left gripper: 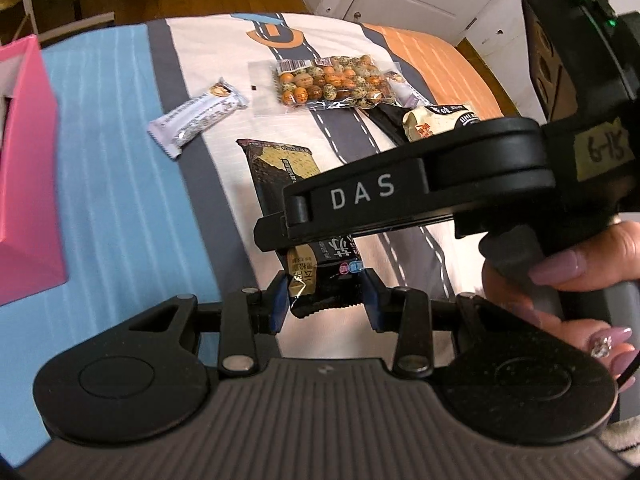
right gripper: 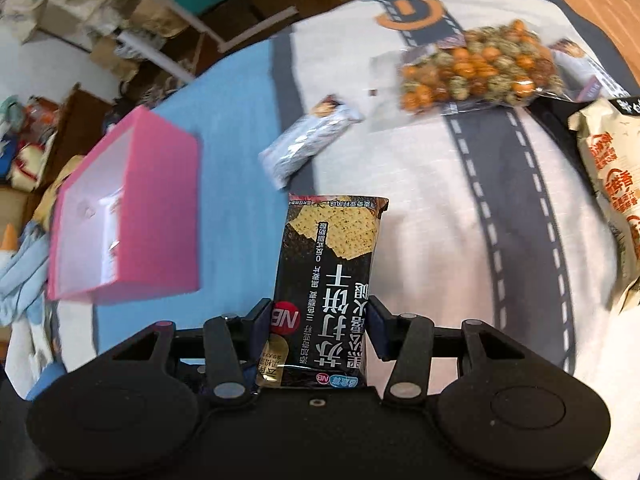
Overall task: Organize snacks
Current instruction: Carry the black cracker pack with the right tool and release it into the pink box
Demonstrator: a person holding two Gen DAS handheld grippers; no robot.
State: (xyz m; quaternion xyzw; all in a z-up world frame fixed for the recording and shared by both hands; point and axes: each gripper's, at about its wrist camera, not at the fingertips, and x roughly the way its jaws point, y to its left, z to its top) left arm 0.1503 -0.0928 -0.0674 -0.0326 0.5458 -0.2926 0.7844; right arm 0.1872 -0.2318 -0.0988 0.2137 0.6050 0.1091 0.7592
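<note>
Left wrist view: the left gripper sat at 6 o'clock, both pads pressed against the near crimped end of the black cracker pkt, so it was grasping that pkt. The pkt ran up toward 12 o'clock over the road-print bedspread. The right gripper came in from 3 o'clock and crossed over the pkt's middle; seen side-on, its jaw gap couldn't be read here. A hand w/ painted nails held its handle at 4 o'clock. A pink box stood at 9 o'clock, a silver bar wrapper lay at 11, a clear bag of round snacks at 12, and a cream bag at 1 to 2, partly behind the right gripper. Right wrist view: the right gripper at 6 o'clock was clamped on the same cracker pkt, a pad on each long edge, the pkt pointing to 12. The pink box, open side toward the camera, was at 9 o'clock, the silver bar wrapper at 12, the snack bag at 1, and the cream bag at 3, all on the bedspread. The left gripper wasn't clearly visible here.
</note>
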